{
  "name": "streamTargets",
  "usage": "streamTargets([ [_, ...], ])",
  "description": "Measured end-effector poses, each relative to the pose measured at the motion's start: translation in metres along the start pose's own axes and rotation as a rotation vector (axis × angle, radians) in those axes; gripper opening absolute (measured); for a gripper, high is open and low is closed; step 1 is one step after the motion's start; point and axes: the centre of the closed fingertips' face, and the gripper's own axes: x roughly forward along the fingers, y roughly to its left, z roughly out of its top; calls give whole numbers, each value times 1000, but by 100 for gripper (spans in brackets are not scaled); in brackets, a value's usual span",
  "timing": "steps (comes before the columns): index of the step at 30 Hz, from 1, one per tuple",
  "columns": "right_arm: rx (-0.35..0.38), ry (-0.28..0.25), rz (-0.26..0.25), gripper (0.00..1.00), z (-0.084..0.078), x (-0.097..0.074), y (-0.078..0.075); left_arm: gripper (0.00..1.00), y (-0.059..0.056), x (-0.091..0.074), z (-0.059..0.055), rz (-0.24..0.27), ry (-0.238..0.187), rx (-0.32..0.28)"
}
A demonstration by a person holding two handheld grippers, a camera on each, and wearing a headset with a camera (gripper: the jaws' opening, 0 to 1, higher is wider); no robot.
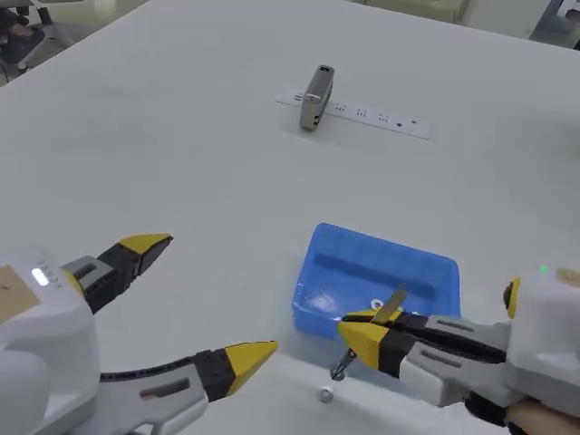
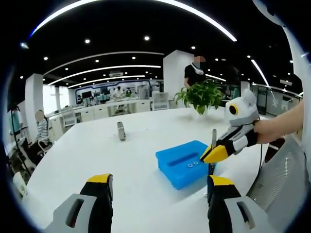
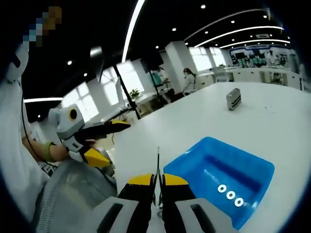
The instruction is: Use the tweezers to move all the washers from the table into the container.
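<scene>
Left gripper (image 1: 210,294) jaws wide over open table (image 1: 181,145), right gripper (image 1: 362,328) pinching tweezers (image 1: 391,304) at near edge of container (image 1: 381,245)

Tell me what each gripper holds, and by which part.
The right gripper is shut on the tweezers around their middle, both ends sticking out. The left gripper is open, holding nothing.

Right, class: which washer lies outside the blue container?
The washer lying on the white table just in front of the container, near the tweezers. The other three sit in a row inside it.
</scene>
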Motion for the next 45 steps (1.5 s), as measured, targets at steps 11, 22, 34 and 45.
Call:
streamTargets([
  [11,126,-159,-8,3,35,-10,-15,81,0,0,0,-1,-1,2],
  [22,177,-243,-30,3,53,-3,-39,82,7,-4,6,38,-35,-24],
  [34,186,-195,-124,3,40,8,-71,82,7,-5,11,37,-61,-42],
  [45,174,-179,-202,3,34,7,-86,82,4,-4,10,26,-56,-39],
])
